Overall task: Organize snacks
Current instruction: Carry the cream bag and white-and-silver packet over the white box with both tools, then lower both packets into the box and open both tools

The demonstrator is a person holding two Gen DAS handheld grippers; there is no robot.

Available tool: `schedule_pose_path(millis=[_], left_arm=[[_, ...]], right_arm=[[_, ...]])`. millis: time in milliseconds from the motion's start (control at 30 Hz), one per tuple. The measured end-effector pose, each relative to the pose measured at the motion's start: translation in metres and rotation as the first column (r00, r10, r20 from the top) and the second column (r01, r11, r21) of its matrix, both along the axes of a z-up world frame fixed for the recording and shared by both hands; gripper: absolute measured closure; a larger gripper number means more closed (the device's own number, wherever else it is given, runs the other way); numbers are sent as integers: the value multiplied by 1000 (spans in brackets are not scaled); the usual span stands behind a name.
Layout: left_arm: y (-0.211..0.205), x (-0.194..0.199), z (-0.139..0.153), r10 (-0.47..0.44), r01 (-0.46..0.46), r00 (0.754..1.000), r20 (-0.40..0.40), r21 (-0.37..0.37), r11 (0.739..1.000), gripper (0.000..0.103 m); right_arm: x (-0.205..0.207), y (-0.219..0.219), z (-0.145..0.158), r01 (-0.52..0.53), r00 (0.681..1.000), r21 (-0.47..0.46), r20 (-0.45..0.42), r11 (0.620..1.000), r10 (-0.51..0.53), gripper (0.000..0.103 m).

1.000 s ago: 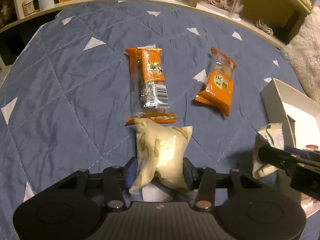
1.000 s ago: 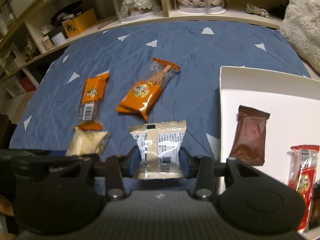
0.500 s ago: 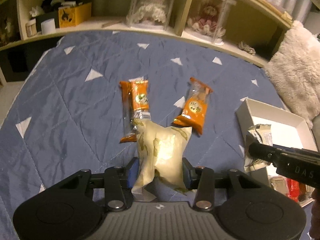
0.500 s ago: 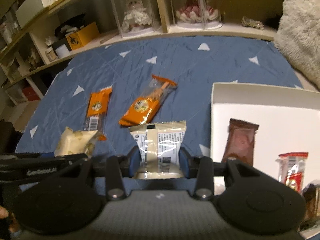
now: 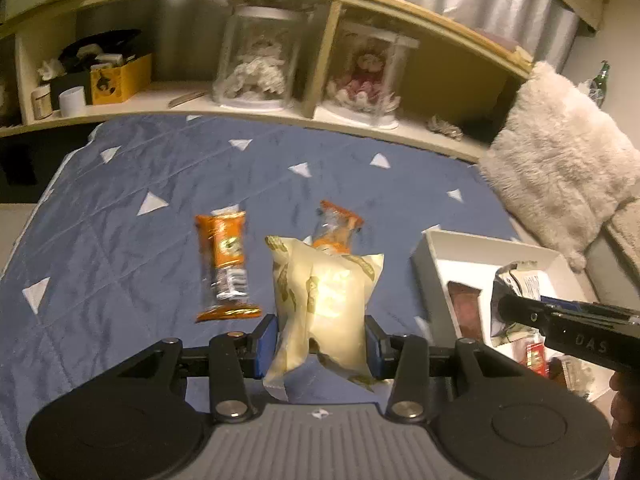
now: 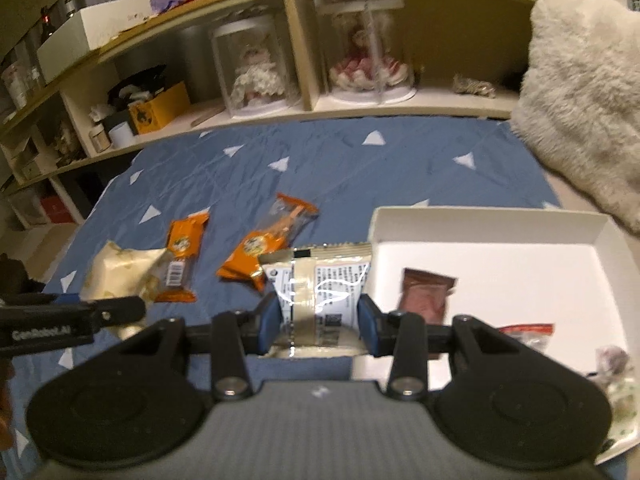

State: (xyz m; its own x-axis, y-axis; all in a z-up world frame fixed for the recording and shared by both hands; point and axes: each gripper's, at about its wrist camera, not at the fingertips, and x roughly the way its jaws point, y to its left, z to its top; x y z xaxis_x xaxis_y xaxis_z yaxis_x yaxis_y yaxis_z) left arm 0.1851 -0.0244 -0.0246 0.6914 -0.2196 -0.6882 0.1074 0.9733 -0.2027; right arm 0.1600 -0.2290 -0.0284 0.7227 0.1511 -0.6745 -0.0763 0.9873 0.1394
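Both tools have risen from the bed: the left tool (image 5: 320, 344) pinches a cream packet (image 5: 326, 304), the right tool (image 6: 318, 324) a silver packet (image 6: 322, 292), beside the white box (image 6: 480, 216). Carrying is underway; next, each packet likely needs lowering into the box and letting go.

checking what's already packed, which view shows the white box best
The right wrist view: it looks down into the white box, showing all its walls, a brown packet and a red one inside. The left wrist view shows only its near corner, partly hidden by the right gripper.
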Motion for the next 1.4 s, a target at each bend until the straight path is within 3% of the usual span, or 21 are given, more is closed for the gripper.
schedule_pose_path(millis=[333, 767, 1167, 1400], left_arm=[[-42, 3, 7, -47, 48, 999, 26, -52, 997, 57], [-140, 38, 12, -160, 162, 986, 41, -64, 985, 57], [-215, 85, -15, -240, 237, 971, -14, -103, 966, 57], [-243, 111, -39, -268, 256, 961, -63, -155, 954, 57]], right_arm=[[-12, -64, 2, 116, 993, 30, 32, 993, -117, 56], [-14, -154, -9, 281, 957, 82, 54, 956, -286, 56], [-13, -221, -38, 411, 909, 155, 2, 898, -416, 56], [5, -239, -54, 439, 897, 160, -20, 884, -441, 56]])
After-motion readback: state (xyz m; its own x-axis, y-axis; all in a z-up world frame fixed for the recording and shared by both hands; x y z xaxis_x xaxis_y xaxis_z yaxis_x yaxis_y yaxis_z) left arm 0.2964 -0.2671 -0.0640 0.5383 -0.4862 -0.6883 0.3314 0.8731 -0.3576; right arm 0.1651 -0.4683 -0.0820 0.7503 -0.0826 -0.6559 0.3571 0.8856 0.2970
